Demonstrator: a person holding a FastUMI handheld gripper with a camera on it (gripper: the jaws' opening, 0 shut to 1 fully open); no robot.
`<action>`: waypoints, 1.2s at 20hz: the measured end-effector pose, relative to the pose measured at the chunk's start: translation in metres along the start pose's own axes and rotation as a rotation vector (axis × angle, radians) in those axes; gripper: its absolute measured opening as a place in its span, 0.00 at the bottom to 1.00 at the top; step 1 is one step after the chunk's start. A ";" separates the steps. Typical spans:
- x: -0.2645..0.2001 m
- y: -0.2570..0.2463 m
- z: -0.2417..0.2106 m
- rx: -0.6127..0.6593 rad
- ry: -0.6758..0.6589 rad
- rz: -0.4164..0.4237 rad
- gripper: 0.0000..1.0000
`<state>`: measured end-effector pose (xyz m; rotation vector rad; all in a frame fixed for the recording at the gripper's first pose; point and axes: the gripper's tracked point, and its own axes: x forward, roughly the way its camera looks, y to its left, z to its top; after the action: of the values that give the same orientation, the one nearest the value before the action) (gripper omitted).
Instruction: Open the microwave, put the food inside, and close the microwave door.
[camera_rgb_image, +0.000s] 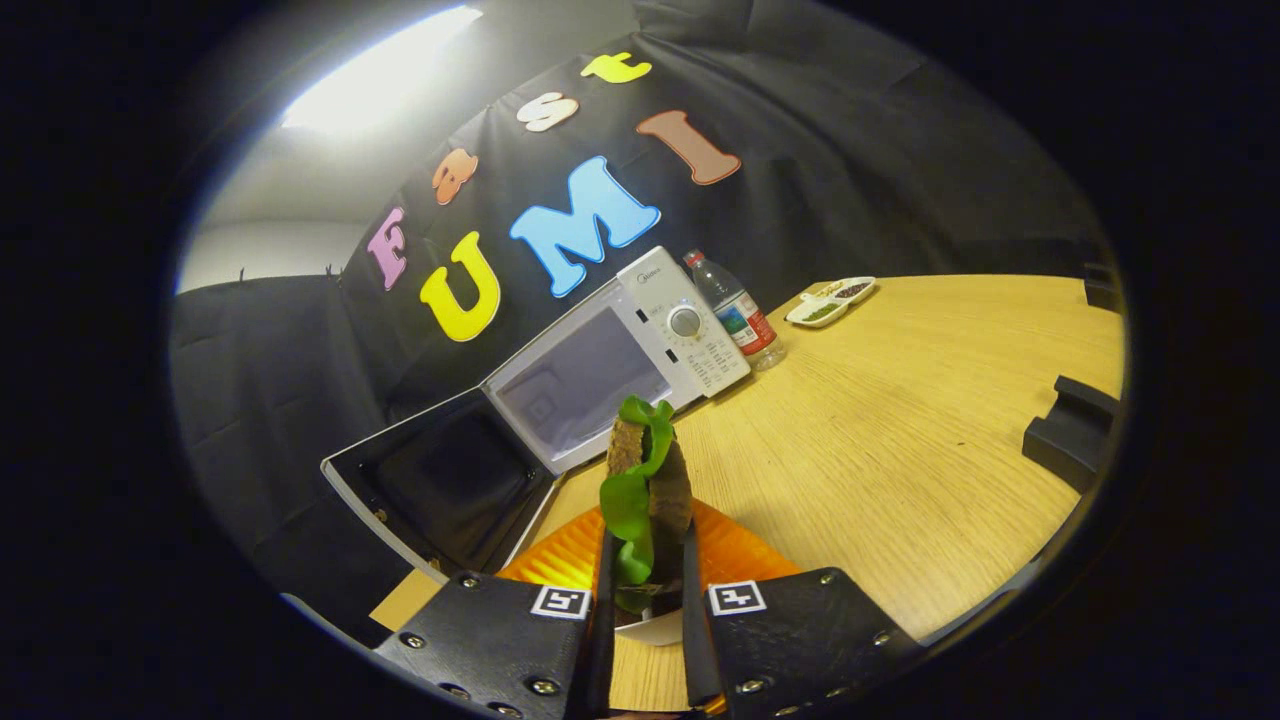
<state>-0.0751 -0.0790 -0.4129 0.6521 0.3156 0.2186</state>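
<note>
Gripper clamped on the sandwich above the orange plate — microwave beyond, door open.

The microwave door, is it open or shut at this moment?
Open. The microwave door is swung wide, so the bare microwave cavity shows. The hand-held gripper is shut on the food.
</note>
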 end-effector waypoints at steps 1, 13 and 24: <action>0.000 0.002 0.006 -0.011 -0.010 0.001 0.29; 0.047 0.047 0.052 -0.255 -0.013 -0.024 0.29; 0.176 0.092 0.066 -0.382 0.042 -0.077 0.29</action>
<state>0.1024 0.0079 -0.3446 0.2579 0.3283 0.2116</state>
